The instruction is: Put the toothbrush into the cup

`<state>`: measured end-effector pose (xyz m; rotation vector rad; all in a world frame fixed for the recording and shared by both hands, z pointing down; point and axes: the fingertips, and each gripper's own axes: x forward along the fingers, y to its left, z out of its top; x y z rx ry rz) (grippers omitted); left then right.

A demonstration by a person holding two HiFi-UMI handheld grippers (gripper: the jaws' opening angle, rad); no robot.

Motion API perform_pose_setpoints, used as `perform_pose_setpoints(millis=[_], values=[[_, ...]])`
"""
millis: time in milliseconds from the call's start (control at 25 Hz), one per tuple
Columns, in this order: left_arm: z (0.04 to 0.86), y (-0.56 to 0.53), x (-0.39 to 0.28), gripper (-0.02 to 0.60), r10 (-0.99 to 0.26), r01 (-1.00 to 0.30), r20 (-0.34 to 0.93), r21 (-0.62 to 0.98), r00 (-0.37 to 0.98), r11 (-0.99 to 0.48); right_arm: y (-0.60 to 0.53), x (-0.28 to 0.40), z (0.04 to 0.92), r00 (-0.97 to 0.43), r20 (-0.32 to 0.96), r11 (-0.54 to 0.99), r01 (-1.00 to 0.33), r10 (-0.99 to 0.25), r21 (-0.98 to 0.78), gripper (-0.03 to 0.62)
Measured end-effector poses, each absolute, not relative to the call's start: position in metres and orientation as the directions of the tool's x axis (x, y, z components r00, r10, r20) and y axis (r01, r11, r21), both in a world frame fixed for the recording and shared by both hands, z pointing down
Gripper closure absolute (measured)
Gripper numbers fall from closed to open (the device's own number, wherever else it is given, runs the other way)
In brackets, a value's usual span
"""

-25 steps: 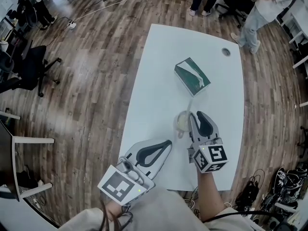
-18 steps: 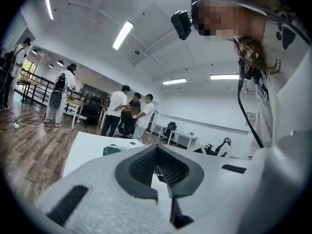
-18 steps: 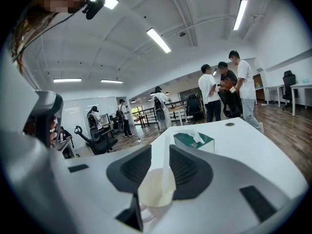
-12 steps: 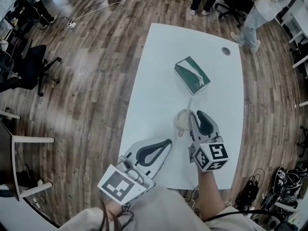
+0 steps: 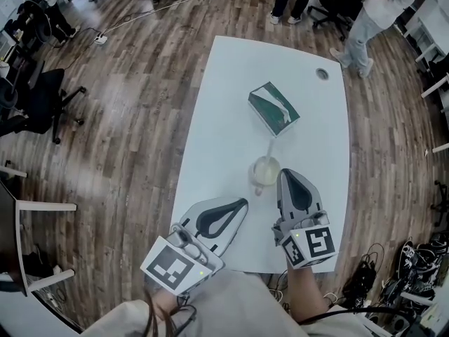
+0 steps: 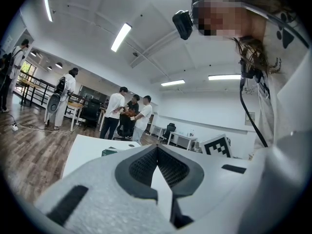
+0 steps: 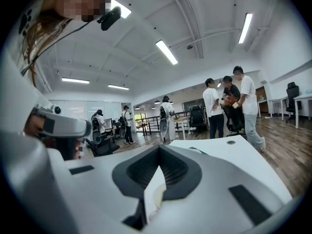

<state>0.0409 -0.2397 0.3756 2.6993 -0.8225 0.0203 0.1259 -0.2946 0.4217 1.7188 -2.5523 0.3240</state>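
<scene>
Toothbrush (image 5: 271, 149) leans in cup (image 5: 264, 172) beside right gripper (image 5: 283, 175).

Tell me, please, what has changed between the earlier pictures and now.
The right gripper has drawn back a little from the cup toward the person, its jaws together with nothing between them. Nothing visibly was taken hold of or let go. The toothbrush stays standing in the cup, the left gripper stays shut close to the person, and the tissue box has not moved.

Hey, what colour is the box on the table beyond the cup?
The box is dark green with a white streak on top, shown best in the head view.
</scene>
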Motion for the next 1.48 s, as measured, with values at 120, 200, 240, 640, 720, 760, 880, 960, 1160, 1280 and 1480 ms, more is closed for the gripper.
perform_pose_setpoints(millis=[120, 200, 240, 640, 720, 760, 880, 960, 1160, 1280, 1480], values=[[0.372, -0.237, 0.040, 0.573, -0.541, -0.545, 0.096, 0.279, 0.835, -0.791, -0.274, 0.112, 0.394, -0.418, 0.115, 0.405, -0.906, -0.901, -0.121, 0.576], [0.368, -0.235, 0.039, 0.573, -0.544, -0.544, 0.079, 0.252, 0.836, -0.800, -0.259, 0.102, 0.379, -0.447, 0.096, 0.437, -0.893, -0.890, -0.104, 0.576], [0.367, -0.234, 0.040, 0.572, -0.545, -0.545, 0.077, 0.252, 0.835, -0.800, -0.251, 0.097, 0.373, -0.461, 0.090, 0.453, -0.887, -0.883, -0.092, 0.576], [0.360, -0.209, 0.038, 0.573, -0.547, -0.545, 0.074, 0.268, 0.834, -0.795, -0.200, 0.065, 0.355, -0.533, 0.090, 0.528, -0.846, -0.842, -0.070, 0.577], [0.359, -0.203, 0.038, 0.574, -0.548, -0.546, 0.075, 0.271, 0.833, -0.793, -0.194, 0.064, 0.355, -0.538, 0.097, 0.534, -0.843, -0.837, -0.071, 0.577], [0.358, -0.201, 0.036, 0.574, -0.549, -0.547, 0.074, 0.266, 0.832, -0.794, -0.192, 0.064, 0.355, -0.540, 0.099, 0.535, -0.842, -0.836, -0.071, 0.577], [0.357, -0.195, 0.032, 0.573, -0.553, -0.551, 0.067, 0.241, 0.831, -0.799, -0.186, 0.063, 0.353, -0.539, 0.101, 0.535, -0.842, -0.836, -0.072, 0.577], [0.357, -0.190, 0.030, 0.574, -0.551, -0.549, 0.065, 0.241, 0.832, -0.800, -0.182, 0.061, 0.352, -0.538, 0.100, 0.533, -0.843, -0.837, -0.072, 0.577], [0.353, -0.184, 0.029, 0.573, -0.542, -0.540, 0.057, 0.230, 0.838, -0.810, -0.173, 0.057, 0.350, -0.538, 0.099, 0.532, -0.843, -0.837, -0.080, 0.577], [0.355, -0.179, 0.029, 0.574, -0.536, -0.535, 0.063, 0.228, 0.842, -0.814, -0.169, 0.058, 0.350, -0.533, 0.099, 0.527, -0.846, -0.840, -0.084, 0.577], [0.347, -0.174, 0.033, 0.573, -0.532, -0.527, 0.055, 0.258, 0.845, -0.810, -0.164, 0.060, 0.348, -0.525, 0.100, 0.518, -0.851, -0.845, -0.088, 0.577]])
